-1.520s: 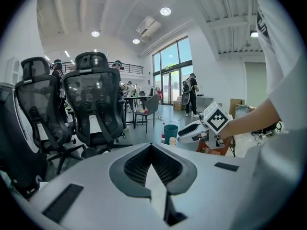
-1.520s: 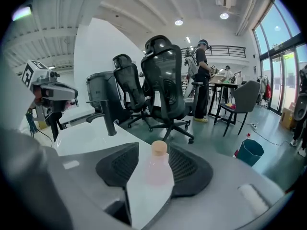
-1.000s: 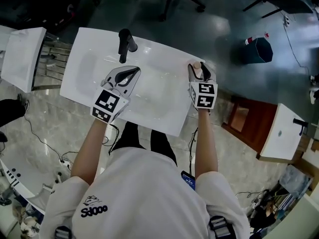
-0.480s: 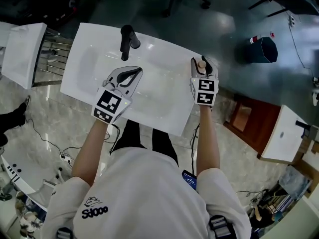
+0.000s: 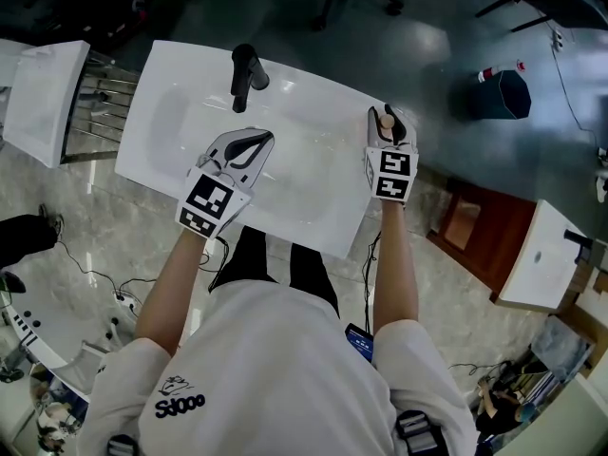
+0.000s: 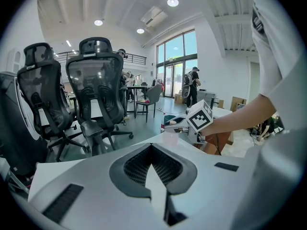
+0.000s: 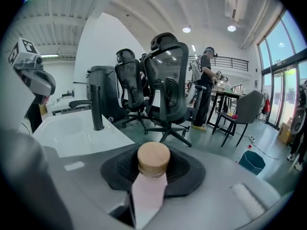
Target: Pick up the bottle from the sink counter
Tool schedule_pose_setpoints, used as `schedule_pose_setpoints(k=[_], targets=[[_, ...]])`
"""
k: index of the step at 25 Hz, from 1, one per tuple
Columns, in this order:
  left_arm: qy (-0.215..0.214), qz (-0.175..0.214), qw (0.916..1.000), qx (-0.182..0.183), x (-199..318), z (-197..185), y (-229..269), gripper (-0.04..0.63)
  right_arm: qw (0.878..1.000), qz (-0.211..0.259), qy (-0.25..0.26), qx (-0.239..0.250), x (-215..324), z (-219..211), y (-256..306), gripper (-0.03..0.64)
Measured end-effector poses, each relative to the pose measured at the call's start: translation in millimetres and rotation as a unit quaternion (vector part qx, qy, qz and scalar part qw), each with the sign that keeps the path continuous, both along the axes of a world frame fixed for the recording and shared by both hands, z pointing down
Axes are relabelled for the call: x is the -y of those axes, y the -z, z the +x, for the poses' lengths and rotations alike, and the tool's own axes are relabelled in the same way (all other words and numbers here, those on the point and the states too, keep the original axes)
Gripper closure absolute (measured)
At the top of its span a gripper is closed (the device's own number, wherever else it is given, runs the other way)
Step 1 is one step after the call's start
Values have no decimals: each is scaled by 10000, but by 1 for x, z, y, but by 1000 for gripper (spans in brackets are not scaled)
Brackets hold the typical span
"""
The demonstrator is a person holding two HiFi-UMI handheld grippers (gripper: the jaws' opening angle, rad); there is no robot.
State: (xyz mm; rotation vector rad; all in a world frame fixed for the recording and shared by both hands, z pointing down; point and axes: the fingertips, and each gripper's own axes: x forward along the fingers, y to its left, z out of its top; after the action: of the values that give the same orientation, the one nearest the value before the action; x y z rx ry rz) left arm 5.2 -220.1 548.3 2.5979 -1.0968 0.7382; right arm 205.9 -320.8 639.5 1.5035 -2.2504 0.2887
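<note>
I watch right claw (image 5: 388, 118) closing round bottle (image 7: 150, 176), pads not yet tight. Bottle upright at counter (image 5: 328, 226) right edge. Left claw (image 5: 255, 142) closed, empty. Risk: uneven squeeze tips bottle off edge.

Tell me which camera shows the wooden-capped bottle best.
The right gripper view: the bottle fills the foreground, pink body and wooden cap, between the right gripper's closing jaws. The head view shows only its cap from above, at the sink counter's right end. The left gripper view catches a faint pink sliver.
</note>
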Motion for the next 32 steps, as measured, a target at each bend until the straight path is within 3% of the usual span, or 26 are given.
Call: schedule_pose_setpoints(k=[12,26,32], targets=[[35,112,9998,-136,3,-3,12,591,9990,385,46,215,-9,-5,48,499],[-192,926,9938,-591,30,5,86,591,9956,873,-58,322,-31,-12,176,499],[-281,1130,9914,-605,38,0,109,591,9940,1029,-109,367,-51,-15,217,499]])
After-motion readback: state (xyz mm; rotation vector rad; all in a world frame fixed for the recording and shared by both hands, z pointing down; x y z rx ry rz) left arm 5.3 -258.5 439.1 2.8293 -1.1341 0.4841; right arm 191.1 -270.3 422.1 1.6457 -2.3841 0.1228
